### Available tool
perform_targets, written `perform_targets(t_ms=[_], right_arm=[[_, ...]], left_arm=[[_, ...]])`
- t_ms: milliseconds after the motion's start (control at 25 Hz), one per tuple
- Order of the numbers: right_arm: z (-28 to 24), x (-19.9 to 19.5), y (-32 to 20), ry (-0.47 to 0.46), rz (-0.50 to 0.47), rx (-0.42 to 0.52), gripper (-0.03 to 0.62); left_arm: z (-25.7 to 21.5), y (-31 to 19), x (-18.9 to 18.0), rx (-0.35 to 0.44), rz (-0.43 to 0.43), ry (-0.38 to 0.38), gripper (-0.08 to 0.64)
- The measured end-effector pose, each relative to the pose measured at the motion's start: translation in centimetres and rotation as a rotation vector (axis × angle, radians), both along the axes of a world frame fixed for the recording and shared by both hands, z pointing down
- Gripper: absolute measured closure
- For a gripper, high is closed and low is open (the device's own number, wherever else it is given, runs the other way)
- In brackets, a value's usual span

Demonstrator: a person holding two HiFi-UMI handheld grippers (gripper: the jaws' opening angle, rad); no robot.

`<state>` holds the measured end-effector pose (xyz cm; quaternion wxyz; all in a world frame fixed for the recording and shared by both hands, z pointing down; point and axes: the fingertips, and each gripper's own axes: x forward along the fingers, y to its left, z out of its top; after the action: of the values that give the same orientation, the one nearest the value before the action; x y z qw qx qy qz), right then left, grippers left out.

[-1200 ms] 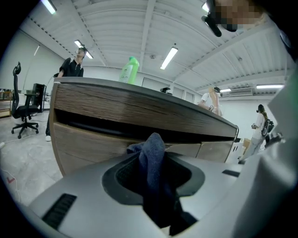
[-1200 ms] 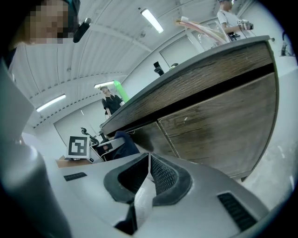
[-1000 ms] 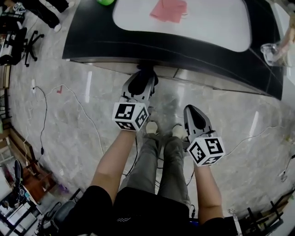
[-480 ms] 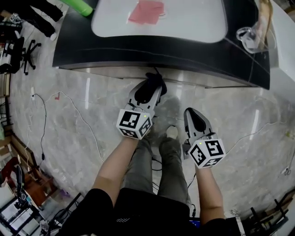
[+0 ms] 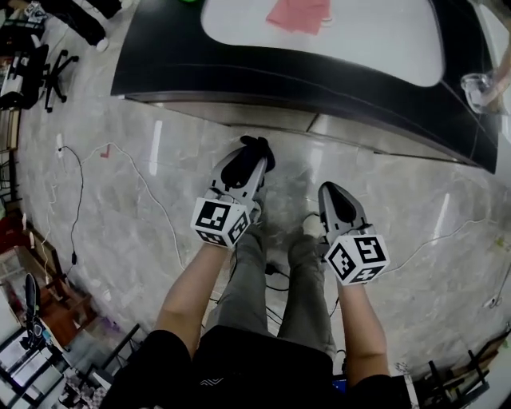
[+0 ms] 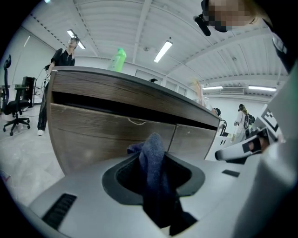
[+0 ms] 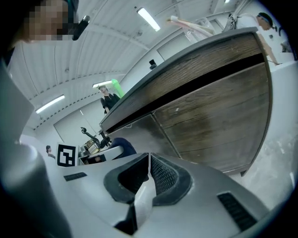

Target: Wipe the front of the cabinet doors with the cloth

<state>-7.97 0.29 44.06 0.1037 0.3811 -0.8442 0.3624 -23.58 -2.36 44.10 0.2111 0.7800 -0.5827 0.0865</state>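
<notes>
While the person is standing back from the cabinet with both forearms lowered, the left gripper [image 5: 247, 159] is pinching a dark blue cloth [image 6: 153, 155] between its jaws. One fold is poking up past the tips, and the rest is trailing down toward the camera in the left gripper view. The right gripper [image 5: 335, 197], sitting lower and right of centre in the head view, is carrying nothing; its jaws are pressing together.

The wood-grain cabinet doors [image 6: 104, 135] are facing the cloth straight ahead of the left jaws, with a strip of grey marble floor [image 5: 120, 208] between them, so the cloth is not touching them. The front is running left to right across the frame, and the seam between two doors is lying just right of the cloth. The left gripper is reaching nearer to the doors than the right, so closing the gap forward looks like its job, probably followed by strokes along that left-to-right run.

Beyond, a dark countertop [image 5: 160, 68] is overhanging the doors. It is carrying a pink cloth [image 5: 299, 14] at the top of the head view and a green bottle [image 6: 118, 60].
</notes>
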Motion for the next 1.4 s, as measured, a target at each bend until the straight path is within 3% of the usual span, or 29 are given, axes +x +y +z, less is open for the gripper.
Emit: perform_targets(t_ms=[360, 680, 1000, 1400], right_arm=[[0.0, -12.1, 1.2, -0.014, -0.088, -0.022, 0.554], [0.6, -18.9, 1.6, 0.000, -0.112, -0.037, 0.554], [1.4, -21.0, 0.3, 0.004, -0.067, -0.035, 0.554], [2.2, -17.9, -1.6, 0.013, -0.016, -0.032, 0.554]], left_arm=[[0.6, 1.0, -13.2, -0.016, -0.114, -0.031, 0.428], [2.2, 0.1, -20.5, -0.028, -0.135, -0.052, 0.428], [3.3, -2.4, -22.4, -0.012, -0.111, -0.057, 0.428], [3.7, -3.9, -16.6, 0.008, -0.017, -0.027, 0.428]])
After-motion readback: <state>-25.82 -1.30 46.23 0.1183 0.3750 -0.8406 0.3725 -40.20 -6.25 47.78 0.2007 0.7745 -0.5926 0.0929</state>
